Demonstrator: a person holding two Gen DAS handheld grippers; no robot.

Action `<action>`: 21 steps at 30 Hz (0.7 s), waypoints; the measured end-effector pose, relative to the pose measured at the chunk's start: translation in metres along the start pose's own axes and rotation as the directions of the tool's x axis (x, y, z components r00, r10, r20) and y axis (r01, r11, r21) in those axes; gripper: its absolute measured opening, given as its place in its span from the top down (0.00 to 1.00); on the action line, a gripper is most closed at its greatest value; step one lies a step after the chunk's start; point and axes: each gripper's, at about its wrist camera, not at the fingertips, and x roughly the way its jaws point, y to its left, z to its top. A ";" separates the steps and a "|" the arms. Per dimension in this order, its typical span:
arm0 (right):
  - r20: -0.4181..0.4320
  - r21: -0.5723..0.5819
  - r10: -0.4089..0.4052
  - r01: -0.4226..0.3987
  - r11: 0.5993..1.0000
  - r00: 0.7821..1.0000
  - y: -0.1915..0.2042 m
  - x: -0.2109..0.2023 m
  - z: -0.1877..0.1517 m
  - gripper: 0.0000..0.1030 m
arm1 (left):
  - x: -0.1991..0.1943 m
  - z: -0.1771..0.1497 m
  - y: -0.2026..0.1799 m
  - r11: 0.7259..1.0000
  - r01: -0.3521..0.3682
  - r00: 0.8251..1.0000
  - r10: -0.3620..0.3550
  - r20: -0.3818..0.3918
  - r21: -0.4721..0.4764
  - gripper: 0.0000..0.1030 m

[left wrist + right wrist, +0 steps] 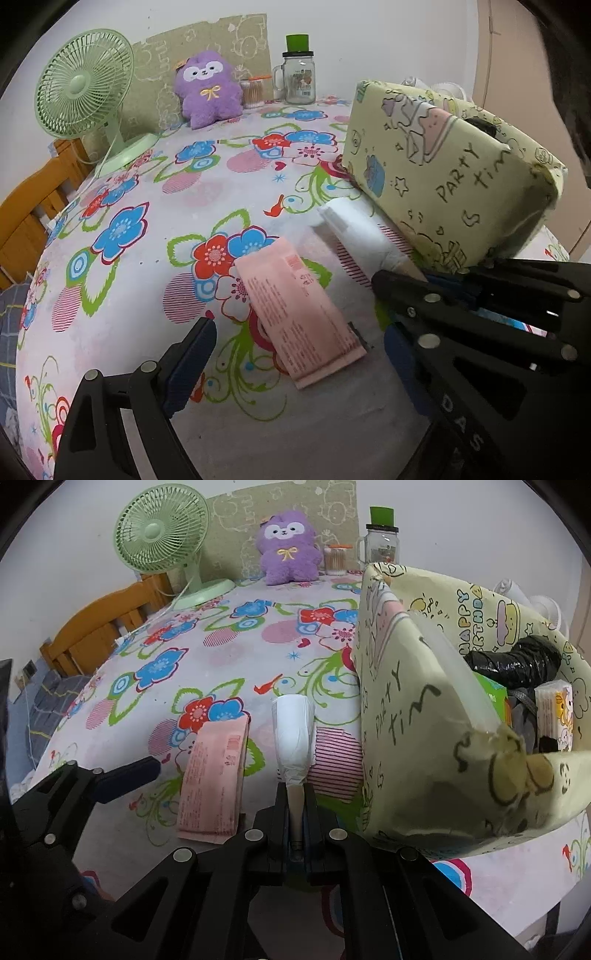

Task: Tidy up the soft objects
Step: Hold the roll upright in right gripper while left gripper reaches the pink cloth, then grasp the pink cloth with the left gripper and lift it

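Observation:
My right gripper (295, 797) is shut on the near end of a white wrapped soft pack (293, 731), which lies just left of the yellow "party time" storage box (417, 738). The pack also shows in the left wrist view (362, 232), with the right gripper (413, 280) clamped on it. My left gripper (295, 336) is open, its fingers either side of a pink flat pack (299, 314) lying on the floral cloth. The pink pack (214, 779) sits left of the white one. The box holds a black roll (517, 661) and a tissue packet (554, 716).
At the table's far edge stand a green fan (162, 535), a purple plush toy (288, 550), a cotton-swab jar (335, 559) and a glass mug with green lid (382, 539). A wooden chair back (99, 627) is at the left edge.

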 end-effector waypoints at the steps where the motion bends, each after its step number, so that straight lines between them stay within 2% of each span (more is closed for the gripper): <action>1: 0.004 -0.001 0.002 -0.002 1.000 1.000 0.000 -0.001 0.000 0.93 | 0.001 0.000 0.001 1.000 0.006 1.000 -0.006 0.001 -0.006 0.12; 3: 0.009 0.003 0.001 -0.001 1.000 1.000 0.000 0.000 0.001 0.93 | 0.001 0.001 0.002 1.000 0.022 1.000 -0.022 0.005 -0.014 0.18; 5: 0.013 0.009 0.002 -0.002 1.000 1.000 0.000 0.000 0.002 0.93 | 0.001 0.003 0.003 0.999 0.041 0.999 -0.041 0.008 -0.019 0.29; 9: 0.019 0.025 0.004 -0.004 1.000 1.000 0.000 0.001 0.005 0.92 | 0.001 0.005 0.005 0.999 0.050 0.999 -0.049 0.013 -0.021 0.43; 11: 0.022 0.026 0.003 -0.004 1.000 1.000 0.001 0.000 0.006 0.92 | 0.000 0.006 0.006 0.998 0.057 0.998 -0.057 0.015 -0.017 0.54; 14: 0.025 0.026 0.002 -0.003 1.000 1.000 0.003 0.001 0.008 0.92 | 0.000 0.006 0.007 0.998 0.063 0.998 -0.063 0.015 -0.018 0.58; 21: 0.022 0.013 -0.002 0.002 1.000 1.000 0.008 0.001 0.007 0.92 | -0.005 0.001 0.008 0.999 0.041 0.999 -0.041 0.017 -0.015 0.60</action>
